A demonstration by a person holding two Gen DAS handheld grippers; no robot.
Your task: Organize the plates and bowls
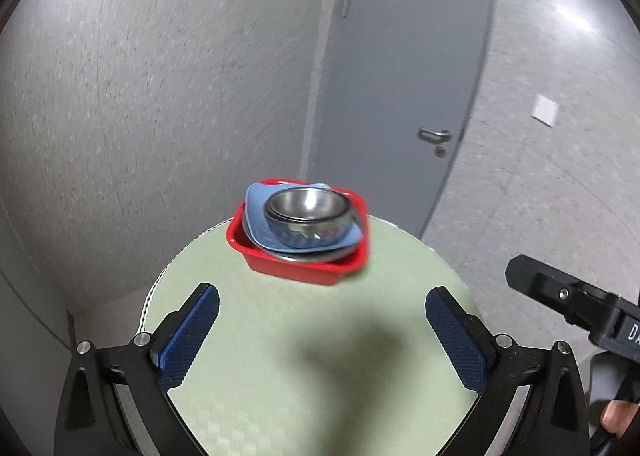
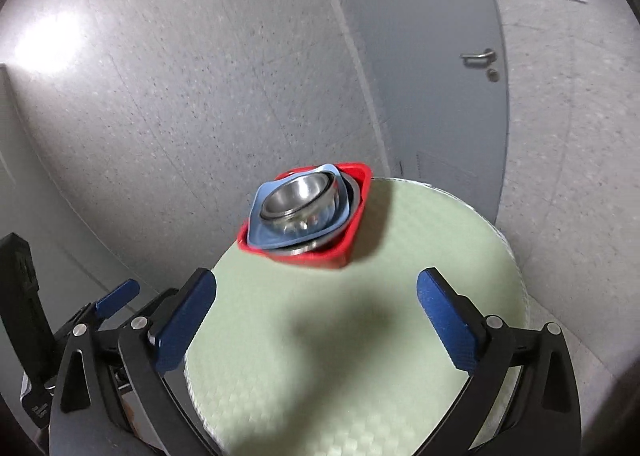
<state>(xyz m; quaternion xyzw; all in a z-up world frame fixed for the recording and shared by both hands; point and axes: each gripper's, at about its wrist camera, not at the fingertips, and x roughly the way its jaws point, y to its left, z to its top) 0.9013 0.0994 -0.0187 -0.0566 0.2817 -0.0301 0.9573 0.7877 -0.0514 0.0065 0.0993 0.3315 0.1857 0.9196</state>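
A red square bowl (image 1: pixel 288 270) stands at the far edge of a round pale green table (image 1: pixel 320 356). In it lies a metal plate, then a light blue square plate (image 1: pixel 260 207), with nested steel bowls (image 1: pixel 308 211) on top. The stack also shows in the right wrist view: red bowl (image 2: pixel 352 215), blue plate (image 2: pixel 262 195), steel bowls (image 2: pixel 300 199). My left gripper (image 1: pixel 322 314) is open and empty, above the table short of the stack. My right gripper (image 2: pixel 316 298) is open and empty, likewise short of it.
A grey door (image 1: pixel 404 75) with a metal handle (image 1: pixel 434 134) stands behind the table, between speckled grey walls. The right gripper's black body (image 1: pixel 580 308) shows at the right of the left wrist view. The left gripper (image 2: pixel 116 300) shows at the lower left of the right wrist view.
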